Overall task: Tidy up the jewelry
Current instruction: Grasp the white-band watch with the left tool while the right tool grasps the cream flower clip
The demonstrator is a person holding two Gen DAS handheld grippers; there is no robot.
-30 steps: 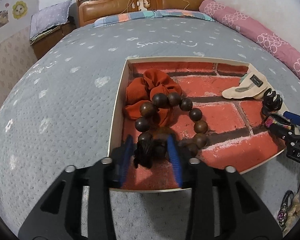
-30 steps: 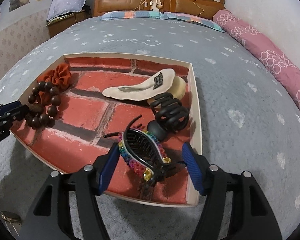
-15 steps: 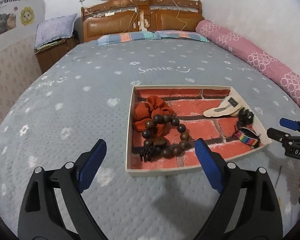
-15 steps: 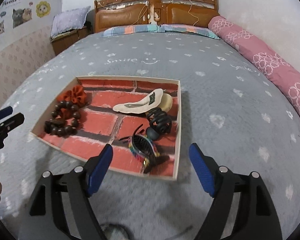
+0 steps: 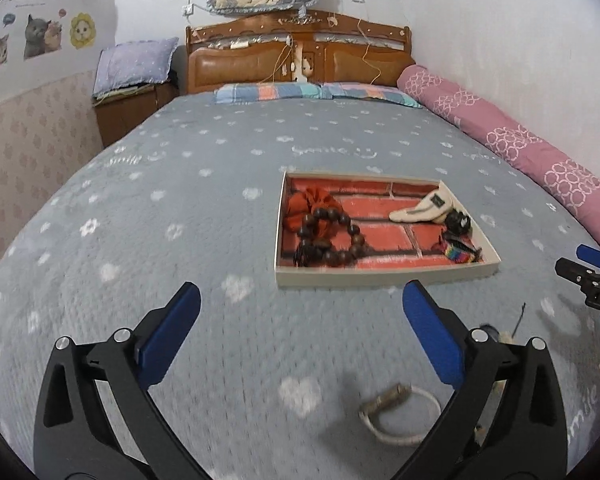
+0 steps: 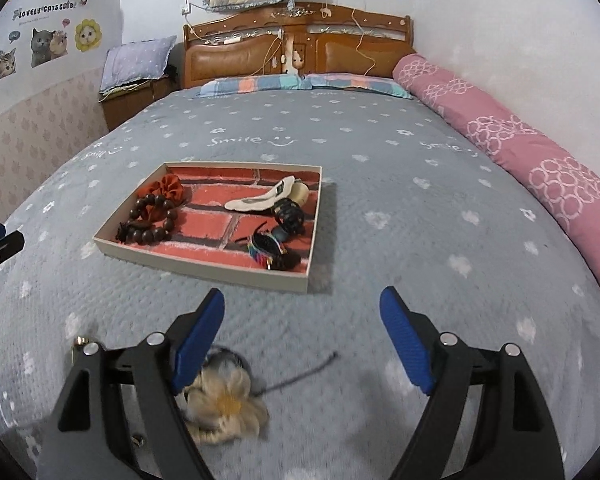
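Hovering near the tray point(image 5: 384, 278), your left gripper point(image 5: 300, 320) and right gripper point(image 6: 302, 322) have just spread their fingers, empty. Reach next for the flower clip point(image 6: 226, 406) or white bracelet point(image 5: 400, 416) on the bed.

Both the left gripper point(image 5: 300, 316) and right gripper point(image 6: 302, 314) are chunky matte-black plastic frames with round silver screws, blue textured fingers point(image 5: 432, 336), plus white "DAS" lettering on the right one's side.

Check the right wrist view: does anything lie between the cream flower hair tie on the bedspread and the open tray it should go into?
Nothing visible does. Only bare bedspread separates the flower hair tie from the tray and its low near wall.
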